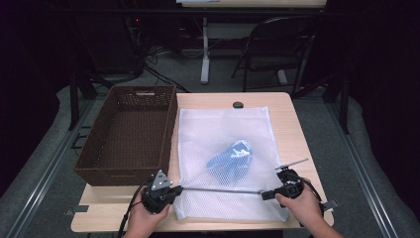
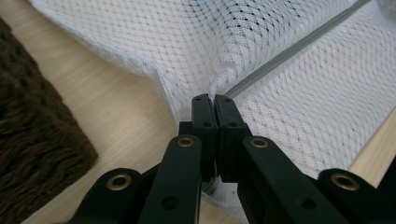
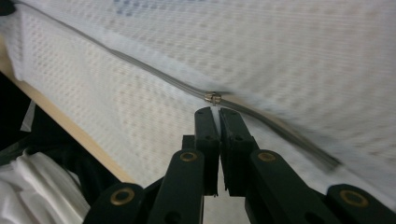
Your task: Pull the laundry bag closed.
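Observation:
A white mesh laundry bag (image 1: 223,134) lies flat on the wooden table (image 1: 282,106) with a blue garment (image 1: 230,156) inside it. A grey zipper (image 1: 220,190) runs across the bag's near end. My left gripper (image 1: 174,190) is at the zipper's left end, shut on a pinch of mesh (image 2: 187,37), and the jaws (image 2: 214,98) meet where the zipper (image 2: 299,46) starts. My right gripper (image 1: 265,194) is at the zipper's right end. Its jaws (image 3: 215,111) are shut on the pull of the metal slider (image 3: 213,97).
An empty brown wicker basket (image 1: 143,88) stands on the table's left side, right beside the bag, and its weave (image 2: 32,140) is close to my left gripper. Beyond the table are a folding chair (image 1: 277,44) and a table leg. The table's near edge lies just behind both hands.

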The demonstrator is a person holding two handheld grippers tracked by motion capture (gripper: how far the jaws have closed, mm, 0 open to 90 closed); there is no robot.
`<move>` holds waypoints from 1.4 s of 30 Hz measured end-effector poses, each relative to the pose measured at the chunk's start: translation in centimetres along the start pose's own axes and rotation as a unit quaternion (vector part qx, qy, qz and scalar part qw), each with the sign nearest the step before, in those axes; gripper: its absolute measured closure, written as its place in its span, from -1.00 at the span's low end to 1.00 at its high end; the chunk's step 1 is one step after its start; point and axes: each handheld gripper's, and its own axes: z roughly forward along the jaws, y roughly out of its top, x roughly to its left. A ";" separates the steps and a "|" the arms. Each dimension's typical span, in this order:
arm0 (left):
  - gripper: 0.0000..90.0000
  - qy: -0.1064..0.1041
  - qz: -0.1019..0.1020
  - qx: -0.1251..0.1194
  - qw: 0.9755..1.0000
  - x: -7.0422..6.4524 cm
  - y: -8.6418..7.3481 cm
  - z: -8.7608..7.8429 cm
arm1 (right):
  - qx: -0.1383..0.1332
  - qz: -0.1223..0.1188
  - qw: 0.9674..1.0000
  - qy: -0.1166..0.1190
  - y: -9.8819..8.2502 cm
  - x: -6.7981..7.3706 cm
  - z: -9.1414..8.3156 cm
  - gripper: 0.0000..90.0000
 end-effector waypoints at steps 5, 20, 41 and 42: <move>0.97 0.004 -0.006 0.001 1.000 0.4 -0.1 -0.1 | -0.002 0.022 1.000 -0.017 -0.5 -1.7 -1.0 0.94; 0.96 0.004 -0.018 0.002 1.000 1.1 -0.2 -0.3 | 0.004 0.046 0.999 -0.018 -1.6 -3.7 -2.6 0.94; 0.83 0.004 -0.016 0.007 1.000 0.8 -0.4 -0.4 | 0.005 0.048 0.999 -0.020 -1.6 -3.8 -2.8 0.93; 0.81 0.007 -0.014 0.007 1.000 0.9 -0.4 -0.4 | 0.005 0.046 0.999 -0.020 -1.6 -3.8 -2.8 0.93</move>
